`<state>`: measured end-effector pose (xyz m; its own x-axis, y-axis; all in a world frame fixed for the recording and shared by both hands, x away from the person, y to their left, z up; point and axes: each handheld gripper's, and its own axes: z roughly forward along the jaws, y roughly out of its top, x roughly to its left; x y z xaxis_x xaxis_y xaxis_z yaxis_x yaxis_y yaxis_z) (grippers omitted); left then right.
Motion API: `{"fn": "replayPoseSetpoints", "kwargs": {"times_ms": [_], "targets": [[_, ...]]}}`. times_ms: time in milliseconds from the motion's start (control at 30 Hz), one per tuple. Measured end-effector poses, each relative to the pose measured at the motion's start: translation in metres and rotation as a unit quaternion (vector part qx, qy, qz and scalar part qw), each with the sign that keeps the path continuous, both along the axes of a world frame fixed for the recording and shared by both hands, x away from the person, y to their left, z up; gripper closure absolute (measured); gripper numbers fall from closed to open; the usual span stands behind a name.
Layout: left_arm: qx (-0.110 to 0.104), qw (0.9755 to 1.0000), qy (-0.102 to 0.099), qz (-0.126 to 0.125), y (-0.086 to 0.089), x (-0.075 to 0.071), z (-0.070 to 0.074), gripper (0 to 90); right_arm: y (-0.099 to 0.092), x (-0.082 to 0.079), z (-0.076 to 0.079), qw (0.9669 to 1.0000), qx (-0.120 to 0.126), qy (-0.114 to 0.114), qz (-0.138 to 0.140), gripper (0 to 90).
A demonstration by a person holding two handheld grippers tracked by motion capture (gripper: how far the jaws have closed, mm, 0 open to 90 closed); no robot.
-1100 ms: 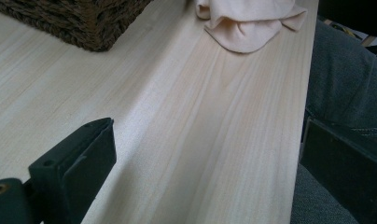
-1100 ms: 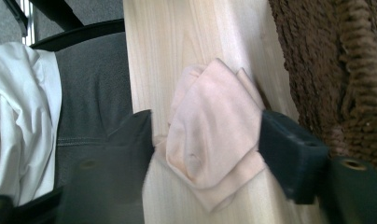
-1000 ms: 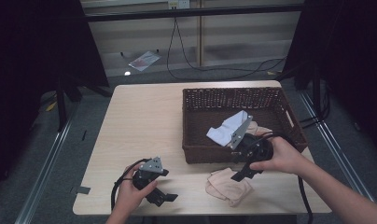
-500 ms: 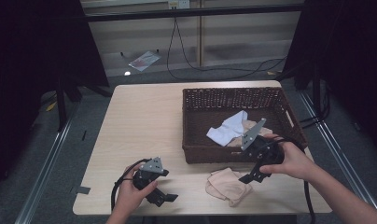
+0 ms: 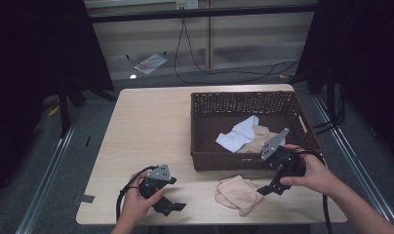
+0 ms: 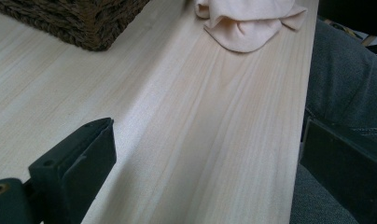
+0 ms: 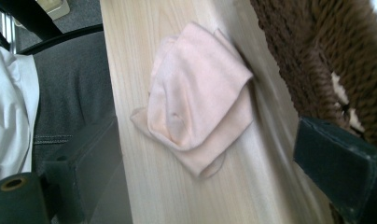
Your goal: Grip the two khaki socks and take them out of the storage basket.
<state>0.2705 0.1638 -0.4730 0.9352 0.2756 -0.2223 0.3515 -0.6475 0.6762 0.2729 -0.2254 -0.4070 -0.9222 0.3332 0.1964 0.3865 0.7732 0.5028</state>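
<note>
Pink cloth (image 5: 238, 194) crumpled on desk (image 5: 151, 126) just in front of wicker basket (image 5: 205, 161), white cloth (image 5: 239, 134) inside basket; right gripper (image 5: 274, 187) beside pink cloth, tilted down toward it, fingers just opened wide, empty; left gripper (image 5: 171, 206) well apart from basket, level, fingers spread, empty.

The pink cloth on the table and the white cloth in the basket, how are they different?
The pink cloth is peach-pink; the white cloth is white. The pink cloth lies on the bare table just outside the basket's front wall, while the white cloth lies inside the basket, against another peach piece. The pink cloth sits right by the right gripper, whose jaws have just been opening with nothing between them. Both are crumpled, not flat.
</note>
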Motion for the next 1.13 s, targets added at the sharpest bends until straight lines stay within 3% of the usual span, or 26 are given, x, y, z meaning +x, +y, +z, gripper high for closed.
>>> {"fn": "replayPoseSetpoints", "kwargs": {"times_ms": [567,667,767,900,1067,1133], "targets": [[-0.004,1.0,0.001,0.001,-0.001,-0.001,-0.001,3.1,-0.017,-0.013,-0.026,0.9998,0.003,0.001,-0.019,6.3],[-0.001,1.0,0.001,0.001,-0.001,-0.001,0.0,3.1,-0.019,-0.014,-0.032,0.9998,0.0,-0.007,-0.019,6.3],[0.0,1.0,0.001,0.001,-0.001,0.0,-0.001,3.1,-0.019,-0.017,-0.038,0.9997,-0.005,0.0,-0.025,6.3],[0.0,1.0,0.001,0.001,-0.001,-0.001,0.0,3.1,-0.018,-0.019,-0.045,0.9996,-0.004,-0.01,-0.026,6.0],[0.002,1.0,0.0,-0.001,-0.001,0.0,0.0,3.1,-0.018,-0.02,-0.045,0.9995,-0.006,-0.013,-0.027,5.6],[-0.007,1.0,0.001,0.003,-0.002,0.0,-0.001,3.2,-0.017,-0.021,-0.043,0.9994,-0.002,-0.019,-0.028,5.7]]}}
